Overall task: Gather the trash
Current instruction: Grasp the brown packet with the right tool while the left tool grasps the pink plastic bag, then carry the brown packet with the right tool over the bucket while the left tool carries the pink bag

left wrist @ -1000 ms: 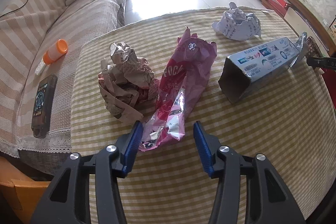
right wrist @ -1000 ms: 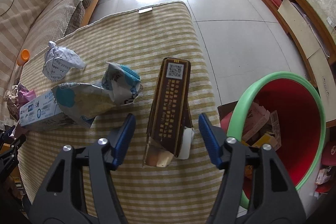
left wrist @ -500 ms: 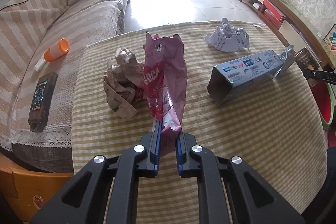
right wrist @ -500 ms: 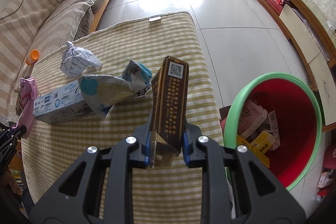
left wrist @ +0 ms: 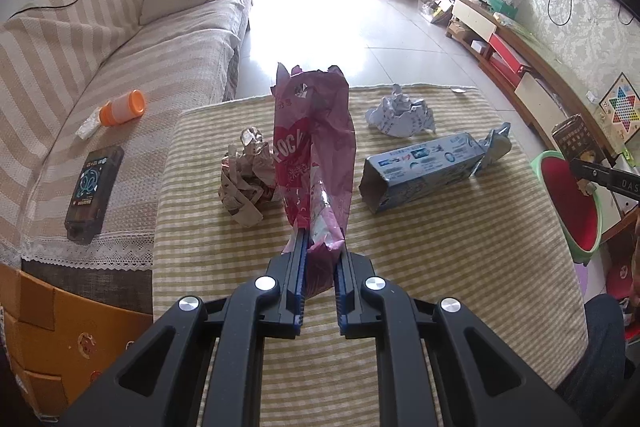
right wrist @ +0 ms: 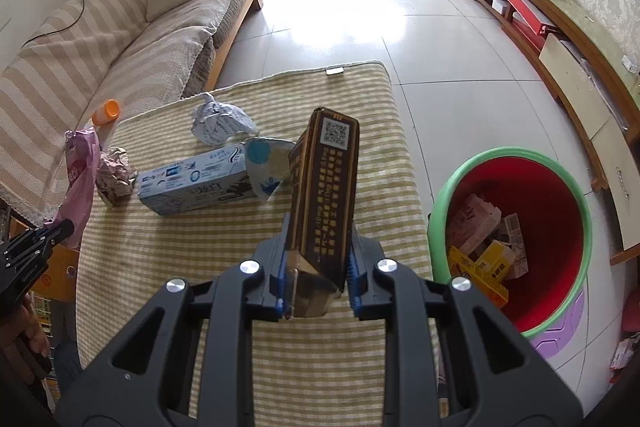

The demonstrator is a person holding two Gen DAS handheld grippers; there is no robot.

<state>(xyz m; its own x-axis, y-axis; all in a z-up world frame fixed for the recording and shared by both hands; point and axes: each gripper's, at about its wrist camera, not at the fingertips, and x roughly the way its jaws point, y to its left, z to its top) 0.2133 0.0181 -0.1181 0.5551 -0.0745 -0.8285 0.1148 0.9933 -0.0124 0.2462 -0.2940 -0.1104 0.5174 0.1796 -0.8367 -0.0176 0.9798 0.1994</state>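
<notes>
While both grippers hung above the striped table cover (left wrist: 440, 267), I had each one clamped on a piece of trash. My left gripper (left wrist: 320, 251) had its blue pads pinched tight on the bottom of a pink snack wrapper (left wrist: 316, 147), which stood upright in front of the camera — clear of the cloth, as far as I could judge. My right gripper (right wrist: 316, 267) was closed on the lower end of a dark brown carton (right wrist: 326, 183), tilted up with its QR code at the top. Left lying on the cover were a crumpled brown paper ball (left wrist: 244, 179), a blue-and-white box (left wrist: 420, 167) on its side, and a crumpled white paper (left wrist: 400, 111). The red bin with a green rim (right wrist: 516, 153) sat on the floor just beside the table's right edge — already holding some packaging.
</notes>
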